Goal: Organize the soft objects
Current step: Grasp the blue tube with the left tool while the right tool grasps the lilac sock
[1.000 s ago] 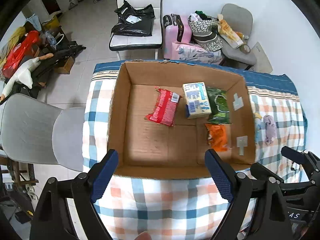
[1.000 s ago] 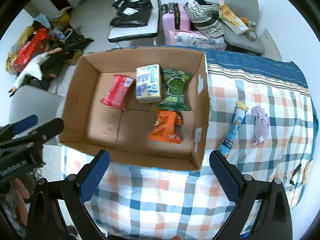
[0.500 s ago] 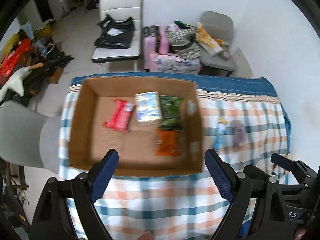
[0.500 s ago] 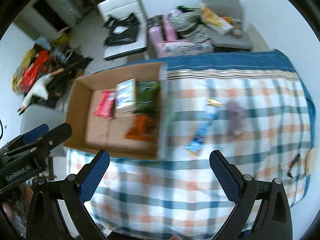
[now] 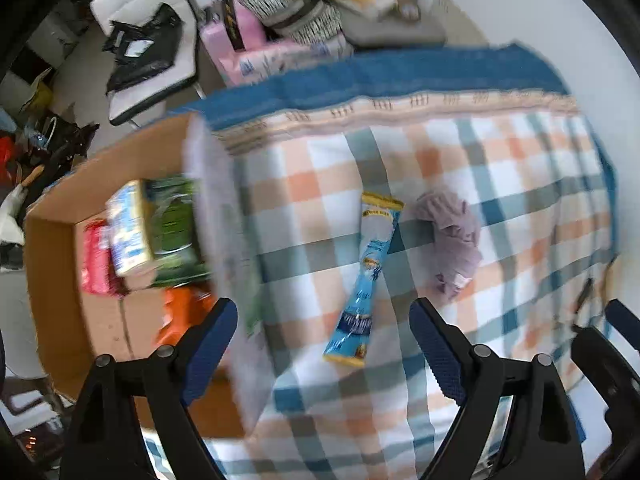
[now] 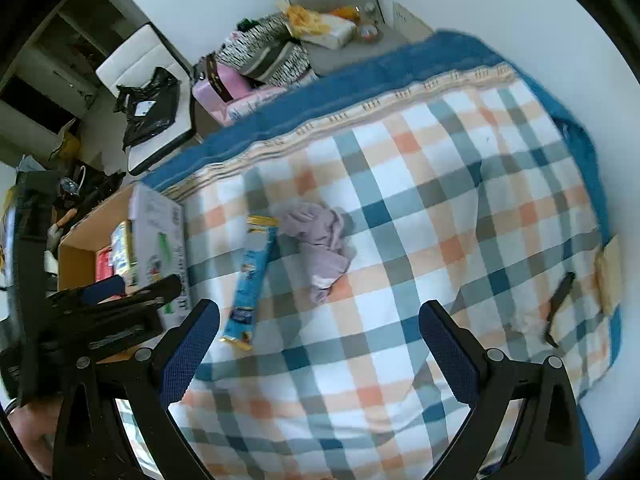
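A long blue snack packet (image 5: 366, 276) lies on the checked tablecloth (image 5: 500, 168), with a crumpled lilac cloth (image 5: 452, 240) just right of it. Both also show in the right wrist view: the packet (image 6: 254, 276) and the cloth (image 6: 320, 244). A cardboard box (image 5: 52, 280) at the left holds a red packet (image 5: 94, 256), a white-blue carton (image 5: 128, 232), a green packet (image 5: 174, 228) and an orange packet (image 5: 182, 312). My left gripper (image 5: 324, 344) is open and empty above the packet's near end. My right gripper (image 6: 320, 344) is open and empty, nearer than the cloth.
The box (image 6: 156, 236) stands left of the packet in the right wrist view, partly behind my left gripper body (image 6: 100, 316). A dark strap (image 6: 560, 304) and a tan patch (image 6: 608, 272) lie at the cloth's right edge. Chairs and bags (image 5: 288, 12) crowd the floor behind the table.
Both grippers have swung right, from over the box to over the open tablecloth. The blue packet and lilac cloth now sit centrally in both views. Jaws stayed open.
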